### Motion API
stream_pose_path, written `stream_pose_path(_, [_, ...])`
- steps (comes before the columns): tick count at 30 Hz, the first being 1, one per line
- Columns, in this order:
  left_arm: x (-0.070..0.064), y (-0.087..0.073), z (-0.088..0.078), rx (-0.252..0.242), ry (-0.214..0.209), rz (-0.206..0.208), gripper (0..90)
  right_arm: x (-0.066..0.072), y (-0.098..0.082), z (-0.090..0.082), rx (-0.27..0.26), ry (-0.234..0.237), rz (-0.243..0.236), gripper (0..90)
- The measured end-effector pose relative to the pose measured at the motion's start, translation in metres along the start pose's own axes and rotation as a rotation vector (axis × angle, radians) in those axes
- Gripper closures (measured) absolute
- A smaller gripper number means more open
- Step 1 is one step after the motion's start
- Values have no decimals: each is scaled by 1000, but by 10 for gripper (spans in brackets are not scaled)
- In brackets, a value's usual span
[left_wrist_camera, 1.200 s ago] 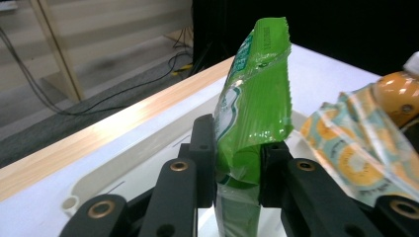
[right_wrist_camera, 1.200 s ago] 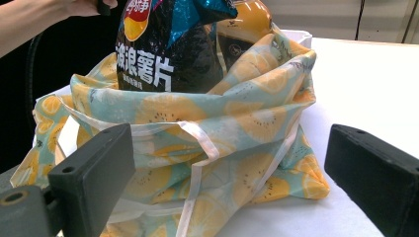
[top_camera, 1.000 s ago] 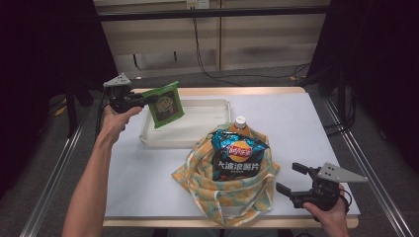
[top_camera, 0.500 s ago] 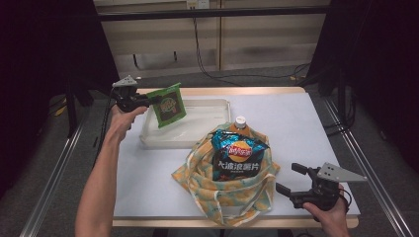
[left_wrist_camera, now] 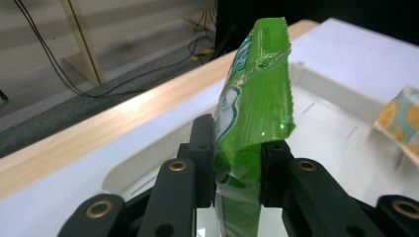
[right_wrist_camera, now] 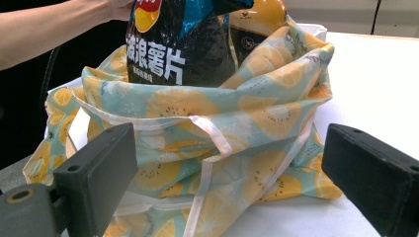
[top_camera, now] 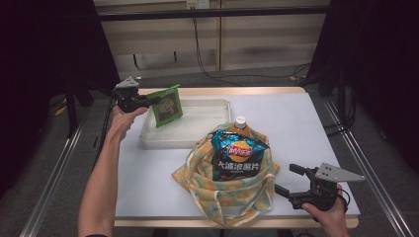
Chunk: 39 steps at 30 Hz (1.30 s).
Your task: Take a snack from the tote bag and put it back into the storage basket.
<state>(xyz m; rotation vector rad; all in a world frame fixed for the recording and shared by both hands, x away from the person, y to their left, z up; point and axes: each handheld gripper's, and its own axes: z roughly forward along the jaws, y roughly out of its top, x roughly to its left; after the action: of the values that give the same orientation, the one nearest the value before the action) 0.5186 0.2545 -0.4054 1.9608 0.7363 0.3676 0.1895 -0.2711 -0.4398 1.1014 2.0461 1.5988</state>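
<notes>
My left gripper [top_camera: 148, 102] is shut on a green snack packet [top_camera: 167, 105], which hangs just above the left part of the white tray [top_camera: 207, 106]. In the left gripper view the packet [left_wrist_camera: 254, 94] stands pinched between the two black jaws, the left gripper [left_wrist_camera: 237, 168] over the tray's rim [left_wrist_camera: 148, 163]. A fruit-print cloth bag [top_camera: 225, 185] sits mid-table with a dark chip bag [top_camera: 237, 158] and an orange bottle [top_camera: 240, 123] in it. My right gripper [top_camera: 289, 180] stands open at the front right, facing the cloth bag [right_wrist_camera: 212, 133] with nothing between its jaws.
The white table [top_camera: 296, 123] has free room on its right side and in front of the tray. A wooden edge [top_camera: 222, 91] runs along the back. Dark curtains flank both sides, and cables lie on the floor behind.
My left hand has carried the green packet right and down, from beside the tray's left end to low over it. The right gripper has stayed still.
</notes>
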Motion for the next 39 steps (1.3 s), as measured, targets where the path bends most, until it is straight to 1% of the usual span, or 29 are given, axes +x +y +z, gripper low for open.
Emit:
stream_pose_path(2, [0, -3, 3, 19, 5, 14, 736, 0, 0, 0, 1, 3, 0, 67])
stream_pose_path(3, [0, -4, 3, 19, 12, 8, 735, 0, 0, 0, 0, 4, 0, 70])
stream_pose_path(4, [2, -6, 5, 5, 8, 1, 736, 0, 0, 0, 0, 5, -2, 71])
stream_pose_path(5, [2, -7, 5, 5, 16, -4, 734, 0, 0, 0, 4, 4, -1, 71])
stream_pose_path(7, [3, -11, 6, -1, 17, -16, 732, 0, 0, 1, 2, 4, 3, 71])
stream_pose_path(9, [5, -13, 7, 2, 31, -12, 723, 0, 0, 1, 2, 2, 2, 71])
stream_pose_path(11, [5, -15, 9, 12, 33, -15, 706, 0, 0, 1, 1, 7, 5, 71])
stream_pose_path(13, [5, -16, 11, 30, 33, -9, 668, 0, 0, 1, 2, 6, 4, 71])
stream_pose_path(14, [4, -17, 12, 35, 35, -17, 649, 0, 0, 0, 1, 7, 3, 71])
stream_pose_path(15, [4, -18, 13, 42, 36, -11, 637, 0, 0, 0, 2, 6, 0, 71])
stream_pose_path(16, [3, -20, 15, 42, 29, -23, 629, 0, 0, 0, 3, 6, -1, 71])
stream_pose_path(17, [3, -20, 16, 48, 34, -16, 618, 0, 0, 0, 3, 5, -2, 71])
stream_pose_path(18, [4, -21, 17, 57, 37, -18, 617, 0, 0, 0, 2, 5, -2, 71])
stream_pose_path(19, [4, -21, 18, 55, 34, -27, 623, 0, 0, 0, 3, 4, -2, 72])
stream_pose_path(20, [6, -22, 18, 60, 48, -28, 628, 0, 0, 0, 3, 5, -1, 72])
stream_pose_path(21, [7, -22, 19, 56, 46, -37, 630, 0, 0, 0, 4, 5, 1, 72])
stream_pose_path(23, [9, -23, 20, 52, 57, -59, 625, 0, 0, 0, 4, 4, 2, 72])
stream_pose_path(24, [11, -24, 19, 65, 64, -58, 621, 0, 0, 0, 4, 4, 4, 72])
stream_pose_path(25, [13, -26, 20, 56, 67, -78, 620, 0, 0, 0, 4, 6, 4, 73])
stream_pose_path(26, [15, -27, 19, 61, 71, -77, 612, 0, 0, 0, 4, 6, 5, 74])
stream_pose_path(27, [16, -28, 20, 57, 74, -93, 597, 0, 0, 0, 4, 6, 5, 73])
stream_pose_path(30, [18, -30, 20, 70, 79, -100, 549, 0, 0, 0, 5, 8, 5, 74])
stream_pose_path(31, [18, -31, 20, 71, 94, -111, 513, 0, 0, 0, 5, 7, 1, 75])
stream_pose_path(32, [19, -31, 20, 67, 90, -119, 478, 0, 0, 0, 5, 7, 2, 76])
stream_pose_path(33, [19, -31, 19, 70, 95, -119, 466, 0, 0, 0, 6, 7, 0, 76])
stream_pose_path(36, [20, -32, 18, 56, 109, -139, 415, 0, 0, 0, 5, 8, -1, 76])
stream_pose_path(38, [21, -31, 15, 42, 113, -150, 350, 0, 0, 0, 4, 10, 2, 79])
stream_pose_path(39, [22, -30, 13, 41, 116, -154, 333, 0, 0, 0, 4, 10, 2, 79])
